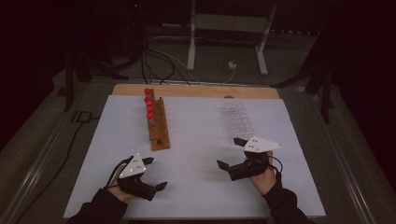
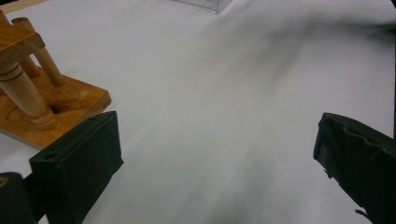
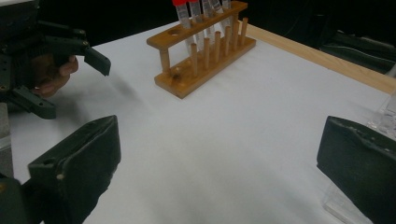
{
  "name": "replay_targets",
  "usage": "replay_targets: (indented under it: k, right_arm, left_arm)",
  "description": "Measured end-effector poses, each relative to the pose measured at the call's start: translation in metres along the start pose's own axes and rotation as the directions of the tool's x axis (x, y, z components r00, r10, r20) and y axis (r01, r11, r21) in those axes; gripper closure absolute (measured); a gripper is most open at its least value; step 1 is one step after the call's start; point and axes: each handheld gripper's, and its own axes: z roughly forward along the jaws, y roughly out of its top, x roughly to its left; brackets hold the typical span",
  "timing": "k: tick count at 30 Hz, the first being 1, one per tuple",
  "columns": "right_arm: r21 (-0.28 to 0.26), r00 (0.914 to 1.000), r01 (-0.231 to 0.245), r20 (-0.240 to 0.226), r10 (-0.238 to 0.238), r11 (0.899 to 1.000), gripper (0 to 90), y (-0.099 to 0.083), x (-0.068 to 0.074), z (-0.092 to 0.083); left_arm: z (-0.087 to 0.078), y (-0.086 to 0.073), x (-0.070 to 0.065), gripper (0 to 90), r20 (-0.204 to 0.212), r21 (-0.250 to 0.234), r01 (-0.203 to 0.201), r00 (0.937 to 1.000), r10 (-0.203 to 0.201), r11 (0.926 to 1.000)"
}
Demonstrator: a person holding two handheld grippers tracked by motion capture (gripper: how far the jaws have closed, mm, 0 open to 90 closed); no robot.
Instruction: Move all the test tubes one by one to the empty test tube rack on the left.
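Two grippers sit low over a white sheet [image 1: 196, 140] that covers a wooden table [image 1: 196, 90], both near the person's edge. Left gripper [image 1: 158, 173]: held in the person's left hand [image 1: 122, 189], grey plate on top, jaws spread wide, nothing between them. Its own view confirms it: the two black jaws stand far apart with bare white sheet in the gap, and the near end of the wooden rack [image 2: 44, 100] lies just past the left-hand jaw, apart from it.

Wooden rack [image 1: 158, 125]: stands on the sheet left of centre, long axis running away from the person, well forward of the left gripper. Red-capped tubes [image 1: 149, 105] fill its far end in a row; the near holes stand empty. In the right gripper view the same rack [image 3: 205, 51] shows its pegs and the tubes [image 3: 196, 16] upright at the back end.

Clear plastic rack [image 1: 237, 122]: right of centre on the sheet, hard to read in the dim light; what it holds I cannot tell. Its near end lies just beyond the right gripper.

Right gripper [image 1: 231, 151]: held in the right hand [image 1: 264, 179], jaws pointing left and wide open, holding nothing. In its own view the jaws frame empty sheet, with the clear rack's edge [image 3: 387, 114] close by the right-hand jaw and the left gripper [image 3: 74, 84] farther off.
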Motion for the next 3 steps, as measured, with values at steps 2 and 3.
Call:
replay_targets:
  k: [2, 3]
  right_arm:
    - [0.004, 1.0000, 0.003, -0.001, -0.003, 1.000, 0.0, -0.0003, -0.0003, 0.0007]
    - [0.005, 1.0000, 0.001, 0.001, -0.001, 1.000, 0.0, -0.0006, -0.0004, 0.0011]
  left_arm:
    - [0.0006, -0.0004, -0.0005, 1.8, 0.005, 0.003, -0.001, 1.0000, 0.001, 1.0000]
    - [0.0007, -0.0005, -0.0008, 1.8, 0.008, 0.002, -0.002, 1.0000, 0.002, 1.0000]
